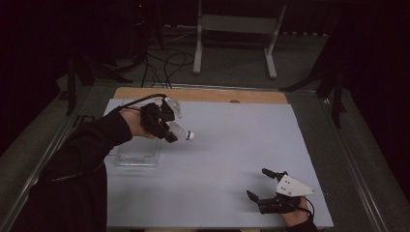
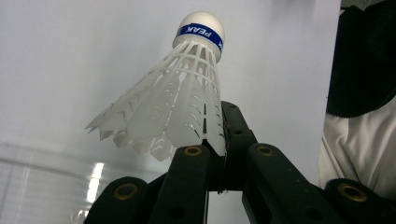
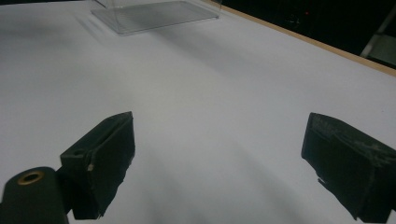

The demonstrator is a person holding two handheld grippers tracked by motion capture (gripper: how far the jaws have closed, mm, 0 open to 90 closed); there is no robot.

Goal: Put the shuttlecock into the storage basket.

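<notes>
Clearly the left tongs (image 1: pixel 170 129) pinch a white shuttlecock (image 2: pixel 175 102) by its skirt edge, above the bench (image 1: pixel 227 159) near the left edge, beside the clear tray (image 1: pixel 138 153). Keep the squeeze gentle (plastic vanes buckle easily). Right tongs (image 1: pixel 263 186) rest empty, spread wide, near the front right corner.

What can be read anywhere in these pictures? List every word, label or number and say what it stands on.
"PEAK": white letters on the blue band round the cork of the white shuttlecock, seen upside down in the left gripper view; a mark beside it at the band's left end is cut off and unreadable.
In the high view the band on the shuttlecock is too small to read.
No other text can be made out.
</notes>
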